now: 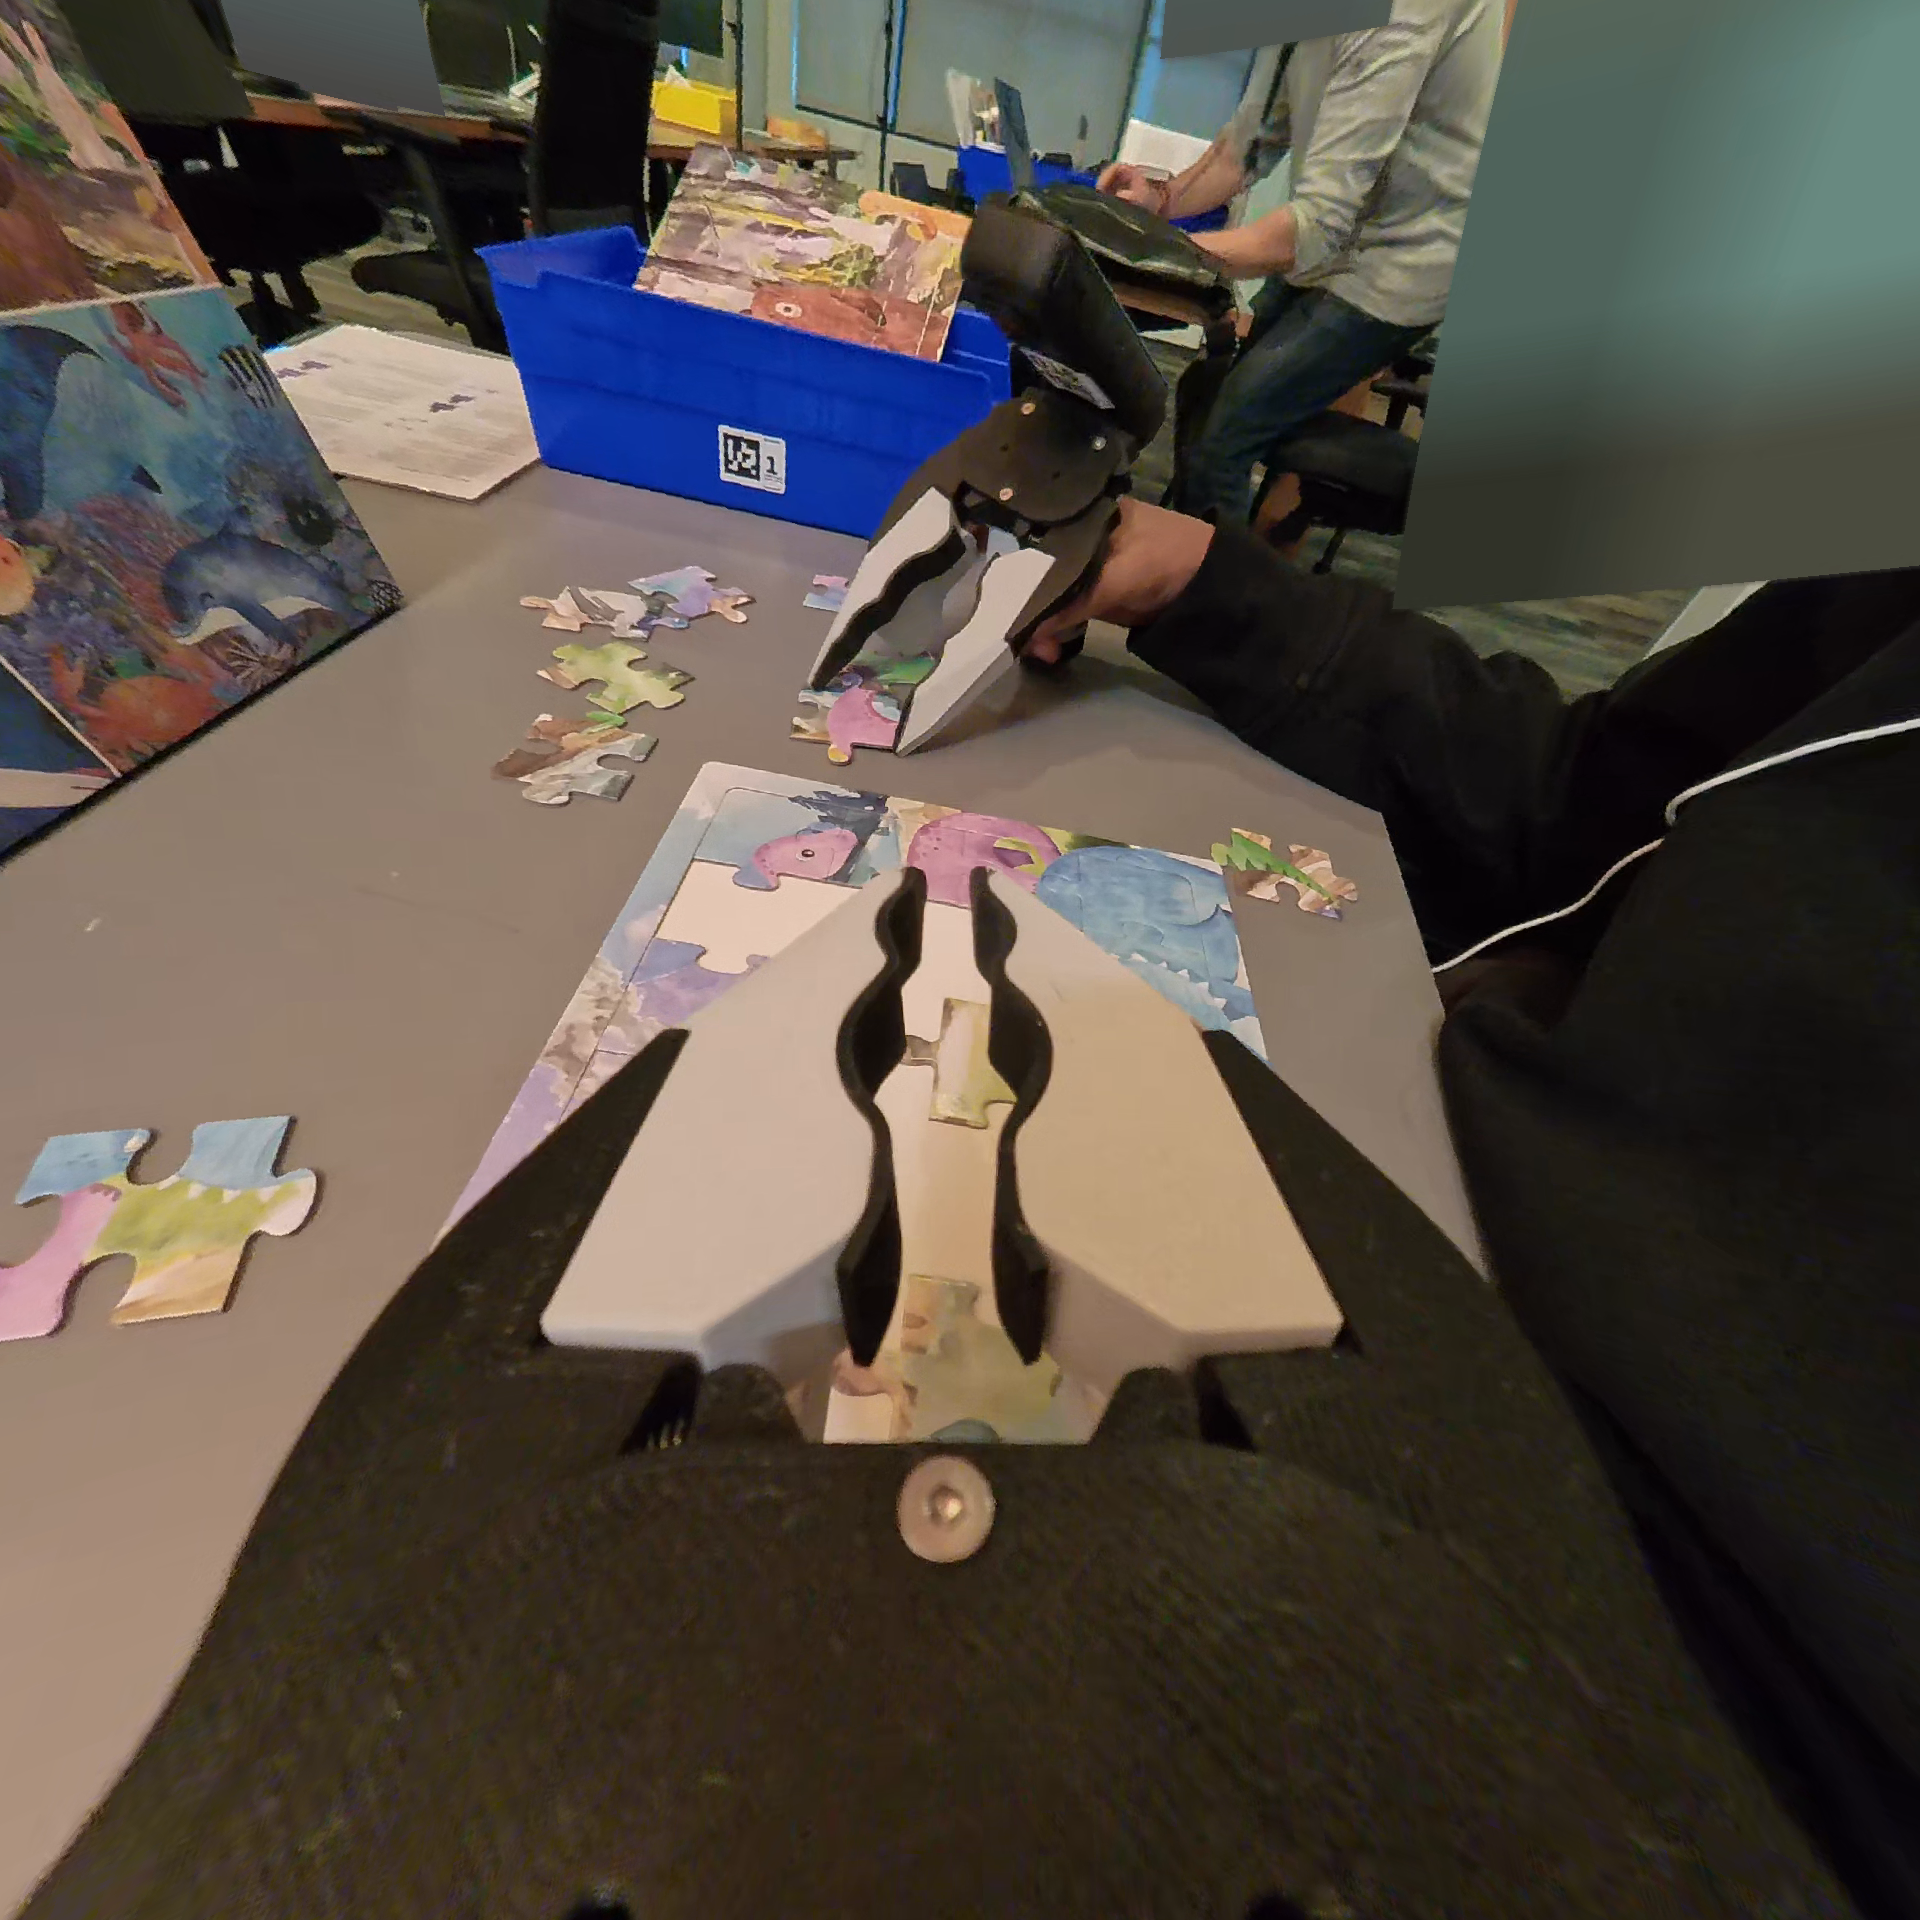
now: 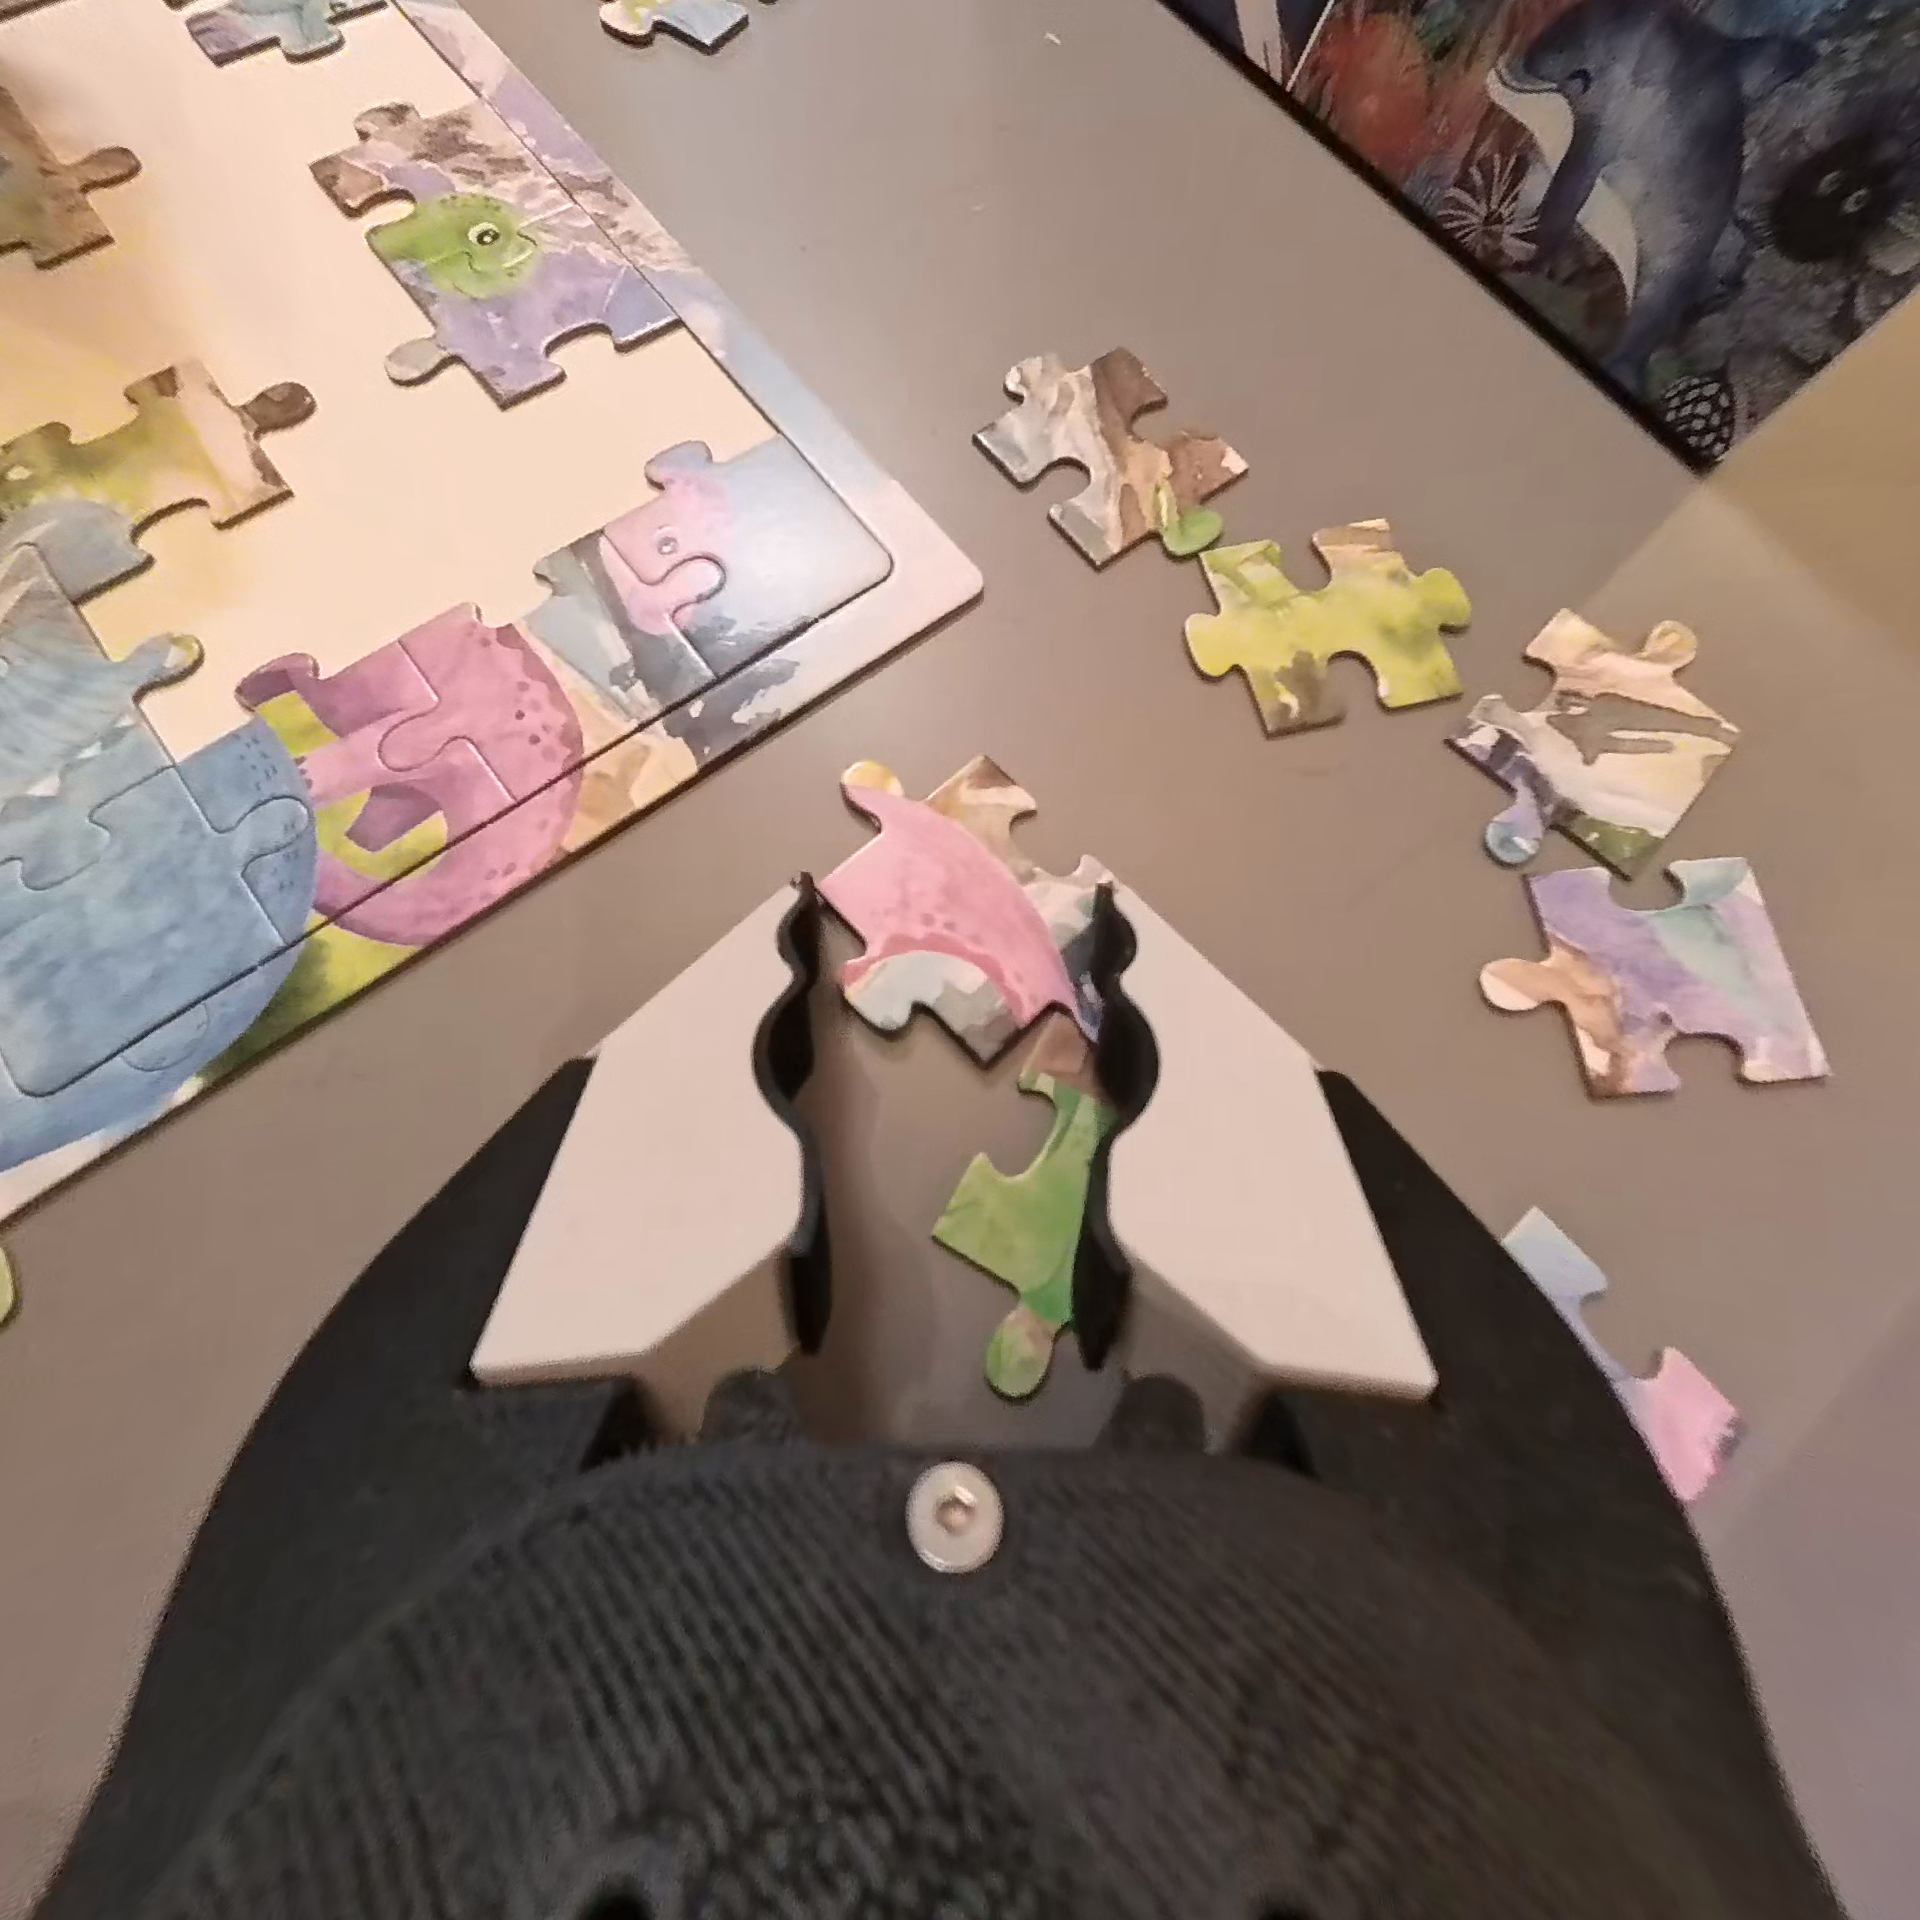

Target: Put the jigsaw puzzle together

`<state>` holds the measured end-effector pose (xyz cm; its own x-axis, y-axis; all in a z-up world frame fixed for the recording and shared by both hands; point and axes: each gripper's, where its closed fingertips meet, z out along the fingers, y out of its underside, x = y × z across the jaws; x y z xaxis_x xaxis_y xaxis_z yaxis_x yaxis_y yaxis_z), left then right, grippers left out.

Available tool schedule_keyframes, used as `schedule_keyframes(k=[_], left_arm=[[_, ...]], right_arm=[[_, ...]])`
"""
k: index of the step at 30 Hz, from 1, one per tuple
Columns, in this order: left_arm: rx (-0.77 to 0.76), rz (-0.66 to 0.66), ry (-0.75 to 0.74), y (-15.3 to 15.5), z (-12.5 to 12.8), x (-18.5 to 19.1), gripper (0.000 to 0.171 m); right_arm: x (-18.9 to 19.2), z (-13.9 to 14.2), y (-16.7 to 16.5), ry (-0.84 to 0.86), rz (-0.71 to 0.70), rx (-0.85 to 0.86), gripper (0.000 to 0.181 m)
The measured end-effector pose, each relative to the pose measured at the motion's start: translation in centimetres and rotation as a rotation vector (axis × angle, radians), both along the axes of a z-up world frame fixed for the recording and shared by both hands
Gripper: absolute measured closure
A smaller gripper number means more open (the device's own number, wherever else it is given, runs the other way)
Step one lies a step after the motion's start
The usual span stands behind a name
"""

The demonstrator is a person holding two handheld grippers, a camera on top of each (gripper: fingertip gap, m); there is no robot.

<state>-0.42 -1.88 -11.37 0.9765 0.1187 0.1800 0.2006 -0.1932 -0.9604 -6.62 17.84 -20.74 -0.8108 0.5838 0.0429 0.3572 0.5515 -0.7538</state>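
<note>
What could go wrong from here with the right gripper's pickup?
The right gripper straddles two touching pieces, the pink piece and the green piece; closing might catch both or pinch neither cleanly. The pieces lie flat on the table, so the fingertips may slide them instead of lifting.

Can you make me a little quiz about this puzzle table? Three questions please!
1. True or false: the puzzle board is finished.
2. What colour is the bin behind the loose pieces? A red, B blue, C green.
3. Fill in: the open right tongs sit around a ___ piece.
Key: 1 false, gaps remain; 2 B; 3 pink.
</note>
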Motion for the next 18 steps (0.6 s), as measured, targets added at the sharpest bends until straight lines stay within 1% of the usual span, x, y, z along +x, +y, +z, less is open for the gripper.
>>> schedule_keyframes(k=[2,5,11,13,15,18], left_arm=[[-0.003,-0.001,0.002,0.0,0.0,0.0,0.164],[-0.009,0.002,0.011,0.0,-0.1,0.0,0.164],[-0.002,0.002,0.046,-0.1,0.2,0.0,0.163],[0.004,0.017,0.068,-0.2,0.2,-0.4,0.163],[0.0,0.033,0.08,-0.3,0.1,-0.8,0.163],[-0.001,0.063,0.09,-0.6,-0.2,-1.6,0.163]], right_arm=[[0.1,0.0,-0.1,-0.001,0.008,-0.002,0.132],[0.1,0.2,-0.4,0.003,0.017,-0.001,0.143],[-0.1,0.1,-0.4,0.012,-0.005,0.022,0.143],[-0.4,0.1,-0.1,0.027,-0.025,0.045,0.137],[-0.8,0.2,0.4,0.04,-0.059,0.06,0.126],[-1.1,0.0,0.9,0.012,-0.104,0.035,0.116]])
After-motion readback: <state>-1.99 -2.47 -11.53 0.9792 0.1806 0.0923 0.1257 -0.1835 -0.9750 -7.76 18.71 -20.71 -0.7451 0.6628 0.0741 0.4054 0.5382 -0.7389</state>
